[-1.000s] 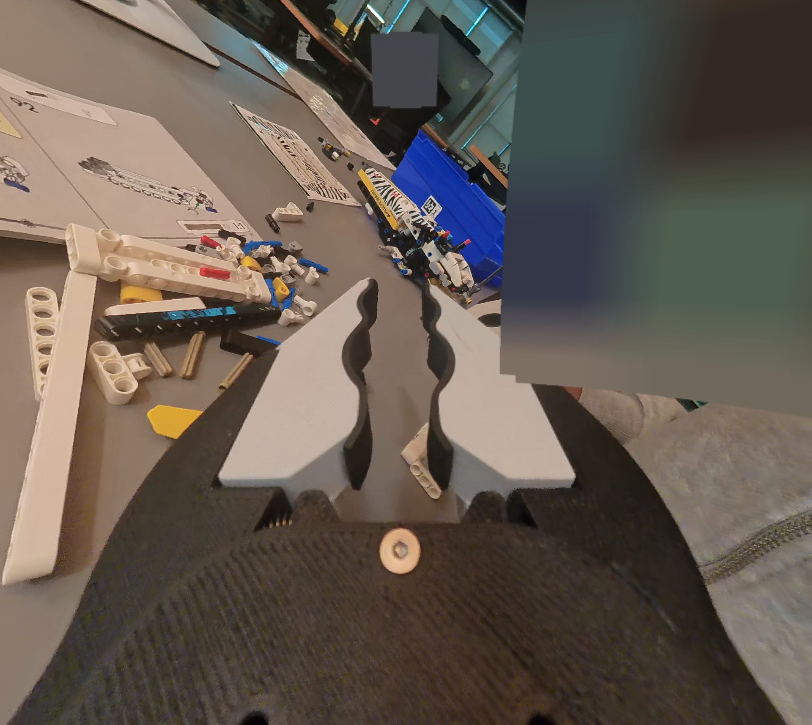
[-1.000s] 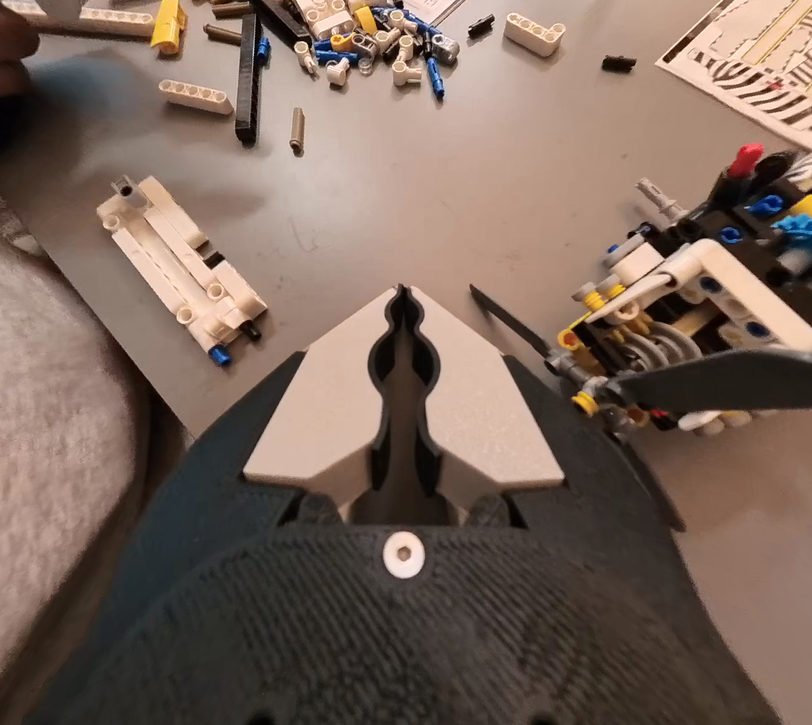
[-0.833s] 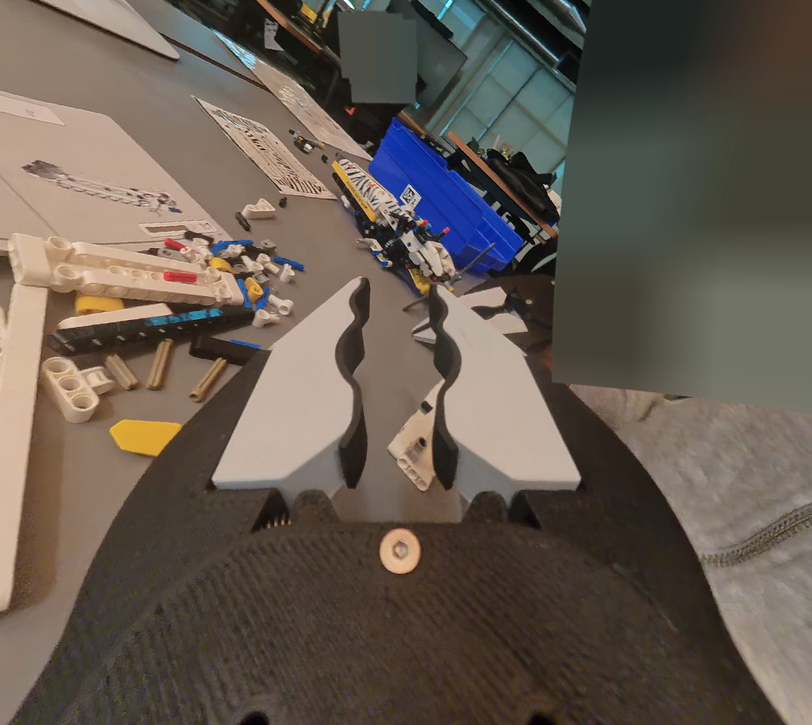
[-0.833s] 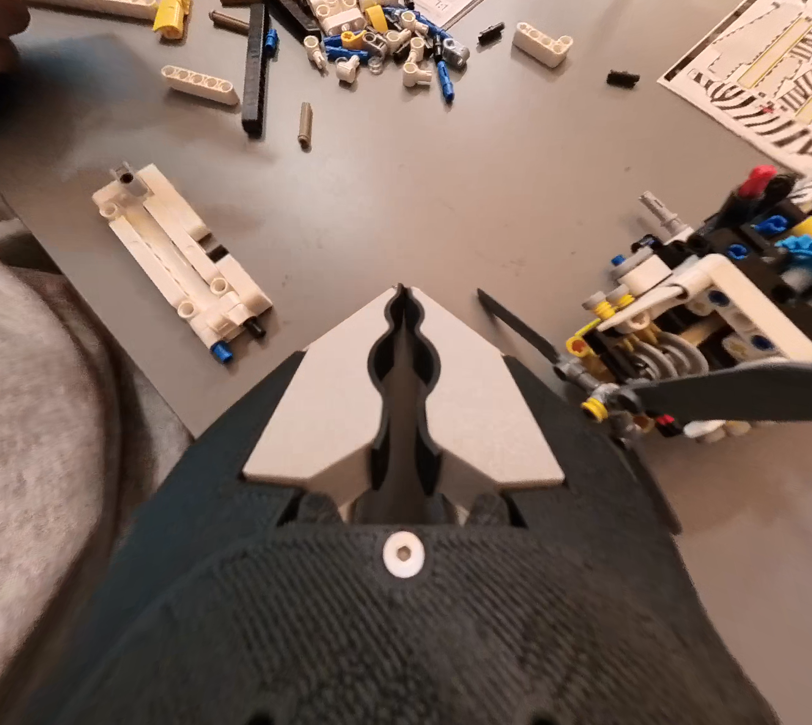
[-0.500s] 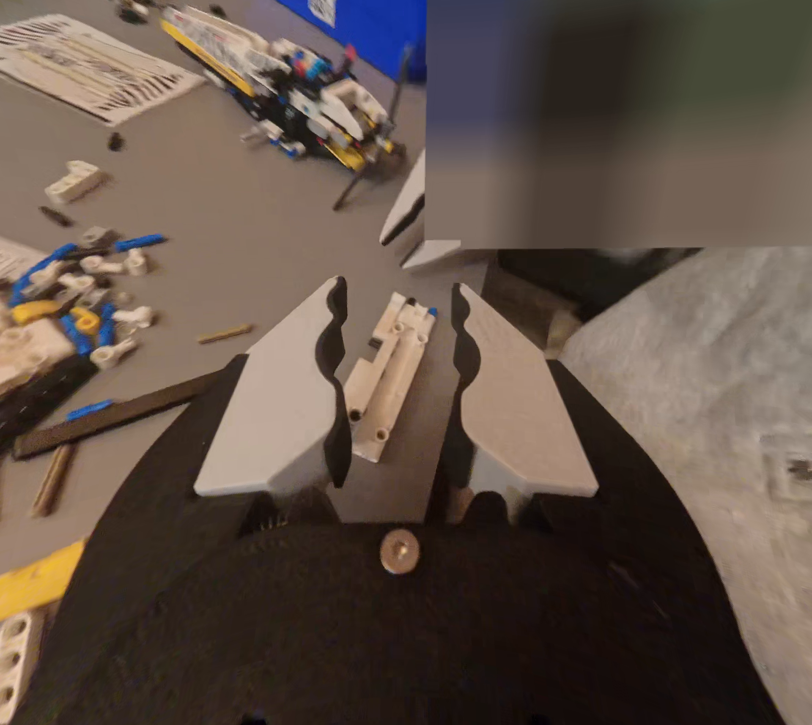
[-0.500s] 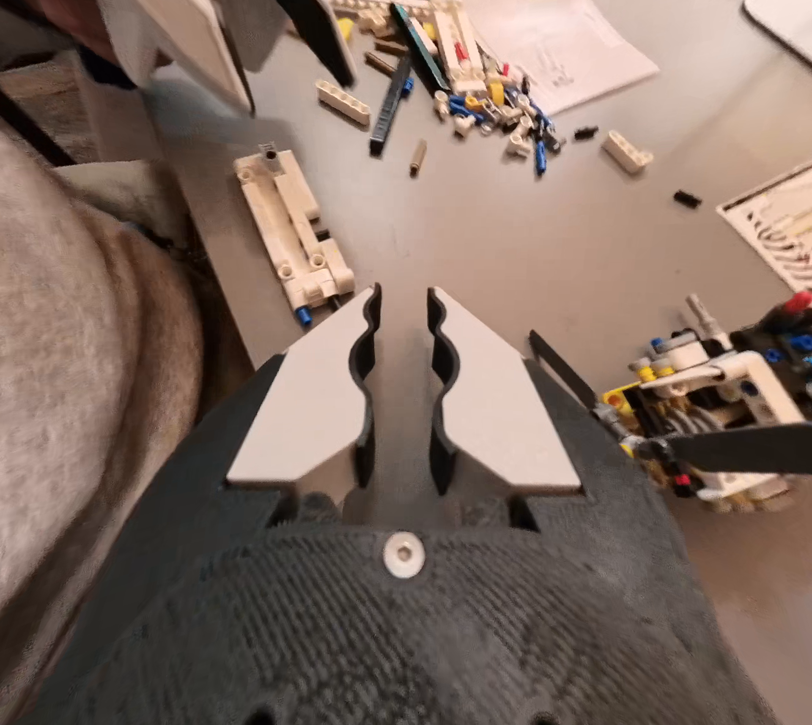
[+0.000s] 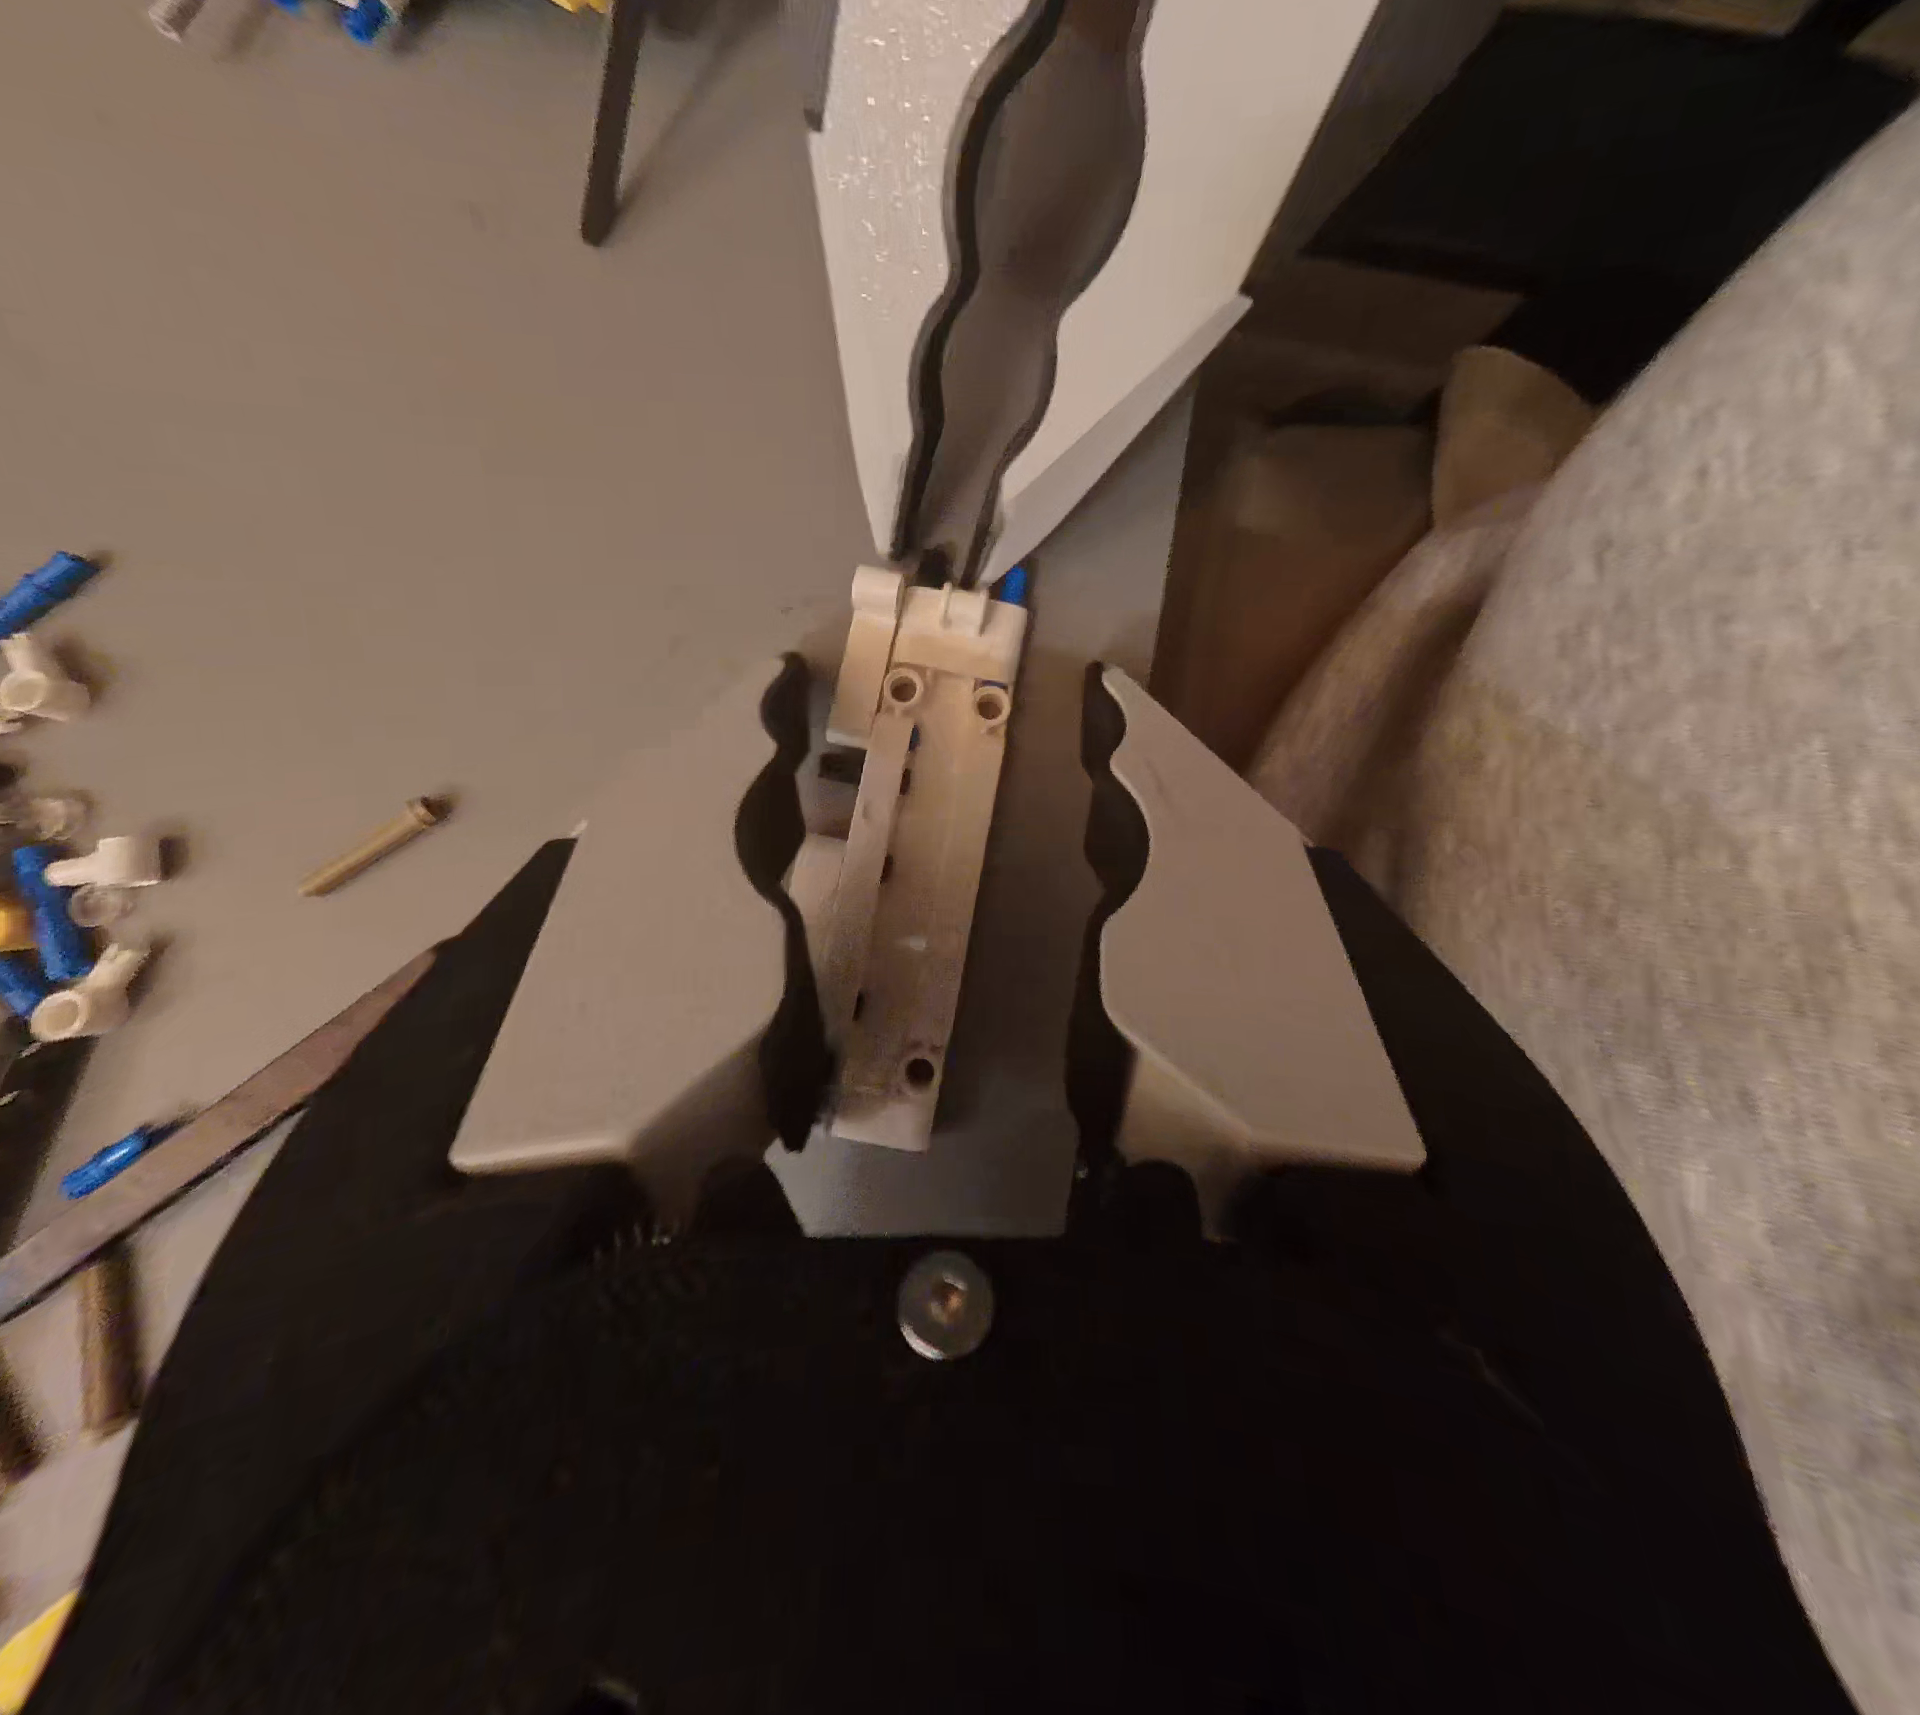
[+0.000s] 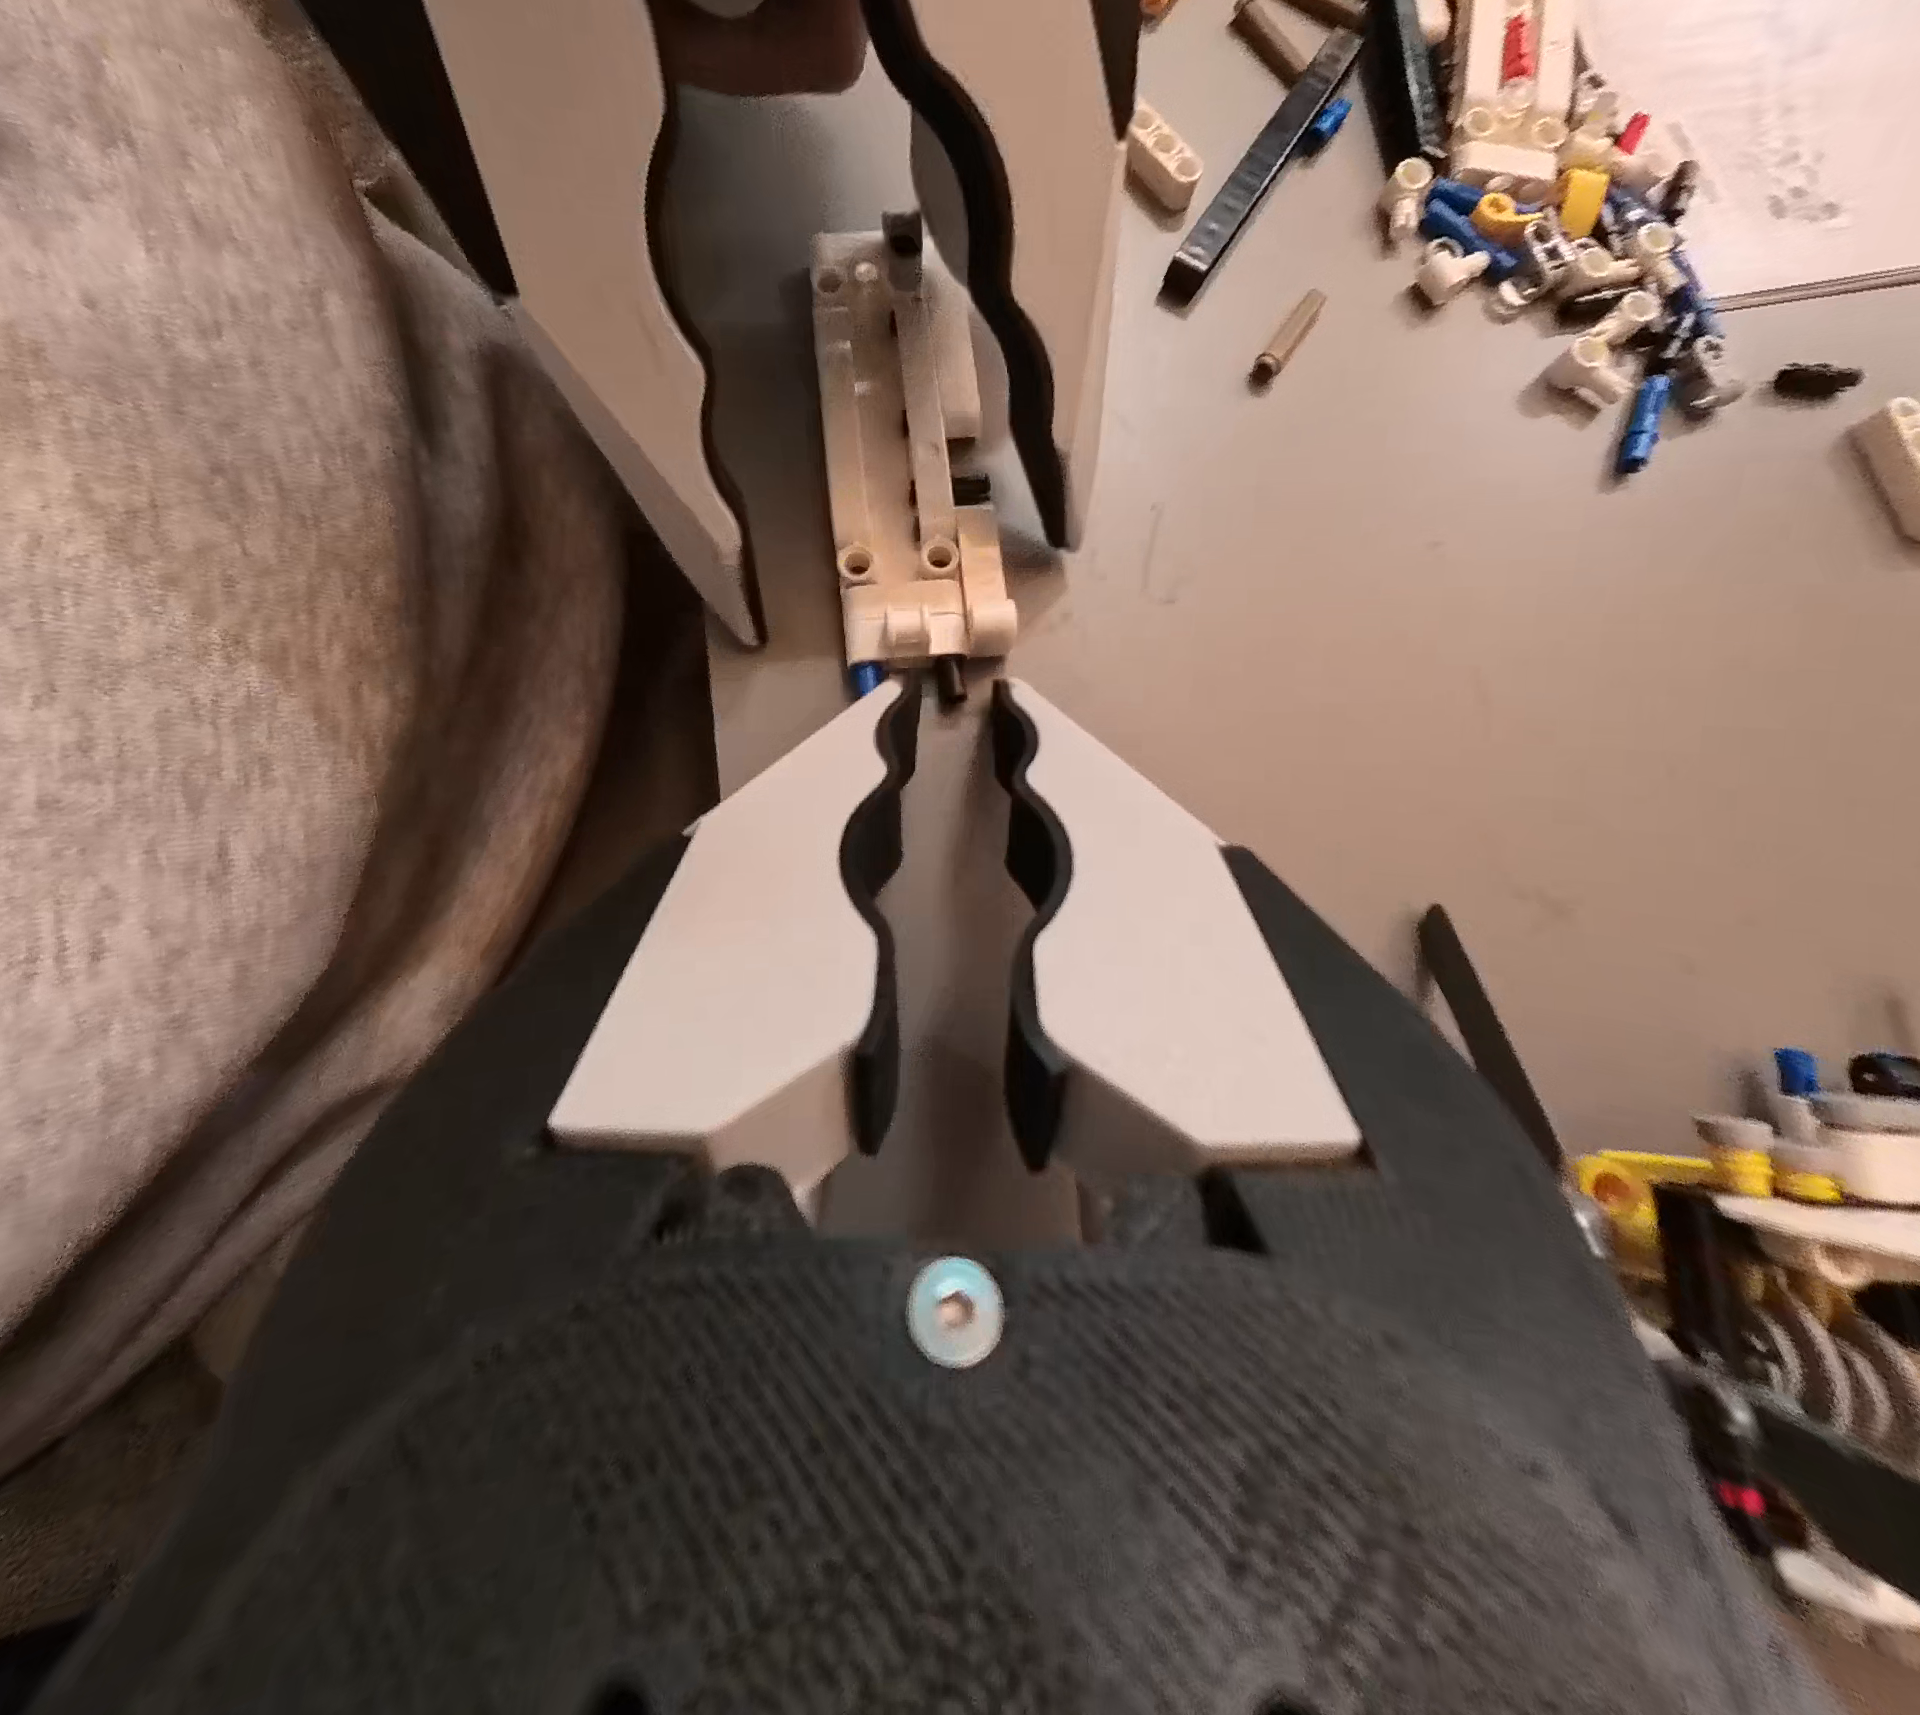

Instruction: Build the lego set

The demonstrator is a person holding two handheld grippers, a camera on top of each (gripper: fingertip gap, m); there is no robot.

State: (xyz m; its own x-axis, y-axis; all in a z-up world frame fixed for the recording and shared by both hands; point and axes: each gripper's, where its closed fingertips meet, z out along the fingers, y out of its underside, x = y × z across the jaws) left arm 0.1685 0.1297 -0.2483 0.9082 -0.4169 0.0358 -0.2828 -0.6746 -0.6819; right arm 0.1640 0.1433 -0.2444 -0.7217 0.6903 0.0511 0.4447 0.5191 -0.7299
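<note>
Subassembly: white lego subassembly (image 7: 920, 876) lies flat on the tabletop (image 7: 364, 439) at its near edge, between both claws.
Left claw (image 7: 935, 699): released, jaws spread wide on either side of the piece.
Right claw (image 8: 943, 704): released, tips just beside the end with the black pin (image 8: 948, 686).
Advice: closing should be centred on the long sides, squarely, so that the piece is not pushed off the edge.
Loose parts (image 8: 1538, 211): well apart, not to be disturbed.

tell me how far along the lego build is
Done: a partly built model and a white subassembly. In hand: the open left gripper straddles the subassembly; the open right gripper faces its end. Left: loose parts remain unattached.
</note>
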